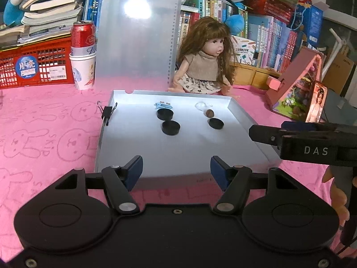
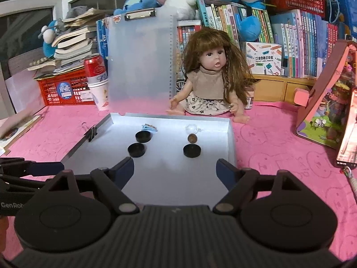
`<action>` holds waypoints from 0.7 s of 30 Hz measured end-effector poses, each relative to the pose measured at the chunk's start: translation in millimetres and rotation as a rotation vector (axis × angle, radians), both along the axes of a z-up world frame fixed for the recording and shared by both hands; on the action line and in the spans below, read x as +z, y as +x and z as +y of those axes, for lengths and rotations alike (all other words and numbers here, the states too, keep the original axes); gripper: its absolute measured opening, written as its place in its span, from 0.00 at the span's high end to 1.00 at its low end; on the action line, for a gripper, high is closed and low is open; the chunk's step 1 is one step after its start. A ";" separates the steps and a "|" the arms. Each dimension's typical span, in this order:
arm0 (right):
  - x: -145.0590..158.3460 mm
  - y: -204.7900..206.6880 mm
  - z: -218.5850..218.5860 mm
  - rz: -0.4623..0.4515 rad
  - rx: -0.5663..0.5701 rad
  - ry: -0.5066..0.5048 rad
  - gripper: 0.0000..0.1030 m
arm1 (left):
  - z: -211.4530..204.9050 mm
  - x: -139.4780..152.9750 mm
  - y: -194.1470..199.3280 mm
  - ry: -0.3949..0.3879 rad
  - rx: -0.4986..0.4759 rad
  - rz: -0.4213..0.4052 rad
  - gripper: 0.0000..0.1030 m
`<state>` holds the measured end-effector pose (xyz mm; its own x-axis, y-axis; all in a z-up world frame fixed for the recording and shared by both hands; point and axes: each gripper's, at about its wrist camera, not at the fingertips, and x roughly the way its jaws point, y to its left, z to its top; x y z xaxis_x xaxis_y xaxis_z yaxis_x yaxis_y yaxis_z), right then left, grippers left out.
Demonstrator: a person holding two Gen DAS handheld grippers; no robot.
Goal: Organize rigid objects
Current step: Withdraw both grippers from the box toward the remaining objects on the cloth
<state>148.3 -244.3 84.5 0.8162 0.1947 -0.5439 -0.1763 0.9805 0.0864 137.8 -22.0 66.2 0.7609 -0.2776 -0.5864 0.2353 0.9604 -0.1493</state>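
Both claws hang apart and empty over the near edge of the tray (image 2: 232,143): the left claw (image 1: 176,170) and the right claw (image 2: 175,170). On the tray lie three black discs (image 2: 136,150), a blue clip (image 2: 149,127), a brown ball (image 2: 192,138) and a clear dome (image 2: 191,129). They look gathered already; what remains is unclear. The dome is hard to make out, and the pink-covered bench (image 2: 279,138) runs out of view.

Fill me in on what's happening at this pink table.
A person holds a gripper in each hand over the near end of a silver tray. The left gripper and right gripper are both open and empty. Three black discs, a small brown ball and a blue clip lie in the tray.
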 end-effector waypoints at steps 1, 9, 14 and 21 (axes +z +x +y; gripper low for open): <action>-0.1 -4.3 0.4 -0.004 0.002 -0.002 0.14 | 0.2 0.5 -6.4 0.000 -0.001 -0.006 0.36; -8.3 -43.0 3.0 -0.030 0.025 -0.016 0.13 | 2.4 -0.5 -49.0 0.012 -0.014 -0.036 0.34; -18.9 -60.2 5.0 -0.045 0.011 -0.036 0.13 | 4.4 -7.1 -69.2 0.015 -0.010 -0.041 0.32; -44.3 -84.3 1.1 -0.069 -0.096 -0.024 0.12 | 2.5 -19.1 -86.9 0.043 -0.013 -0.048 0.31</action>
